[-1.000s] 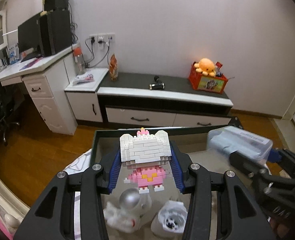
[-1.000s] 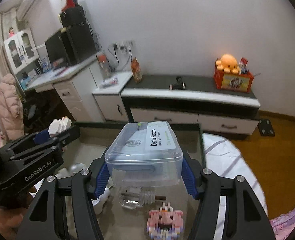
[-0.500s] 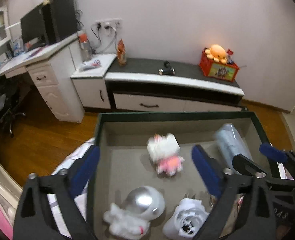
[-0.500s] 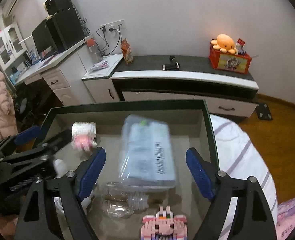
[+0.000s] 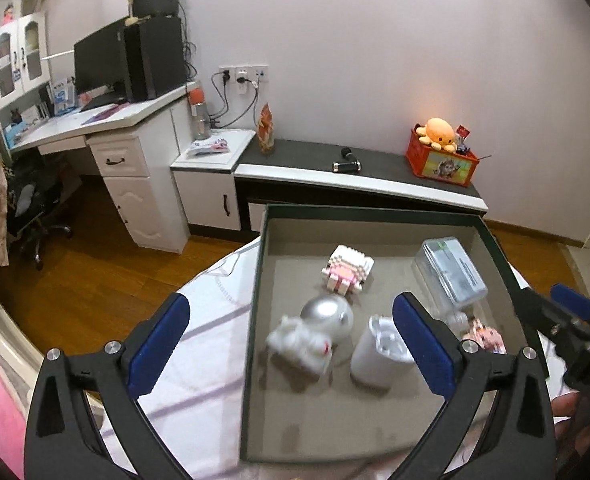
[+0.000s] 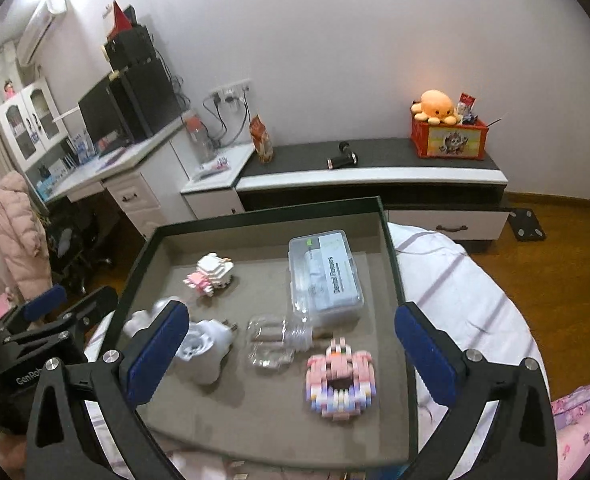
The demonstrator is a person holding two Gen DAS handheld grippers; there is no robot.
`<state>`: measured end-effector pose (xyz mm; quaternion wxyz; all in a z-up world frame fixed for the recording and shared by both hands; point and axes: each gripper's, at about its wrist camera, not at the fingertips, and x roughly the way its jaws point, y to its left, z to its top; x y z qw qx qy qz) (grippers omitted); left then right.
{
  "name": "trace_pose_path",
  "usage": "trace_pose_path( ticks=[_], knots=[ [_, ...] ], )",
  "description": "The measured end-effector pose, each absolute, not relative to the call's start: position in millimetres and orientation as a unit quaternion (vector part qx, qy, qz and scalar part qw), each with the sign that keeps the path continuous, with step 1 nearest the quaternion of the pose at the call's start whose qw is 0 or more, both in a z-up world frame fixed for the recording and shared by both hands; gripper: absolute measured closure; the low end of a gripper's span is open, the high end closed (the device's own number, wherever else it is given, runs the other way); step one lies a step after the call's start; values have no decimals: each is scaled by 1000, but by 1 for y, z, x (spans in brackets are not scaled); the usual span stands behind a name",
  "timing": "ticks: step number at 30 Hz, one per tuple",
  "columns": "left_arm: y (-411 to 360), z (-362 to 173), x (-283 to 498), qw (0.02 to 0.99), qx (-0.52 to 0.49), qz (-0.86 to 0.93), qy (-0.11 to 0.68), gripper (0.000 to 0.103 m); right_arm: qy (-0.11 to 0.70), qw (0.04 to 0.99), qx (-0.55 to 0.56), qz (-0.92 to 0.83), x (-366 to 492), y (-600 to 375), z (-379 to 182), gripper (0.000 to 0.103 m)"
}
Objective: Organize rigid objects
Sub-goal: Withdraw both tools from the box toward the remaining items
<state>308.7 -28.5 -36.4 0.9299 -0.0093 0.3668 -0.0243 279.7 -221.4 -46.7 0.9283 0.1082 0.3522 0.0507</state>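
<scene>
So both tools are spread wide and carrying nothing right now. The left tool (image 5: 291,338) hovers over the near left corner of the tray (image 6: 391,264), and the right tool (image 6: 291,346) hangs over the near half of it. The tray itself sits on a bed (image 6: 467,300) with a striped sheet, not on a desk.

Everything looks to be inside the tray already, so the step in hand is probably backing off, or picking the next piece to tidy. If the person goes back in, the smart move would be to come straight down with the pads on flat sides, since several of these things are lumpy or slick.

How the stuff looks, going by the right tool's camera:
- A clear plastic box (image 6: 327,276) with a printed label lies flat, ahead and slightly right, close to the tray's right wall.
- A white and pink brick figure (image 6: 211,274) lies on its side, ahead to the left.
- A second pink brick figure (image 6: 341,374) lies flat, right between the pads and nearest to the tool.
- A small clear bottle (image 6: 279,340) lies on its side, just beside the box's near end.
- A white plug adapter (image 6: 205,350) sits by the left pad.
- An astronaut toy (image 5: 315,332) with a silver helmet shows best in the left camera, between its pads, a bit blurred.

The bottle could roll, and the brick figures might shed pieces if squeezed hard.
</scene>
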Motion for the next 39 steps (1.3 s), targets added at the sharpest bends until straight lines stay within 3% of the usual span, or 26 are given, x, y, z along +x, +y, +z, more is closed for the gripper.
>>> trace_pose_path(
  ticks=[10, 22, 39],
  knots=[
    [-15, -17, 234, 938, -25, -20, 346, 0, 312, 945, 93, 26, 211, -222, -29, 0],
    [-12, -33, 158, 938, -29, -36, 343, 0, 295, 952, 79, -9, 127, -222, -40, 0],
    [-24, -60, 139, 928, -12, -43, 369, 0, 316, 945, 77, -15, 106, -229, -57, 0]
  ],
)
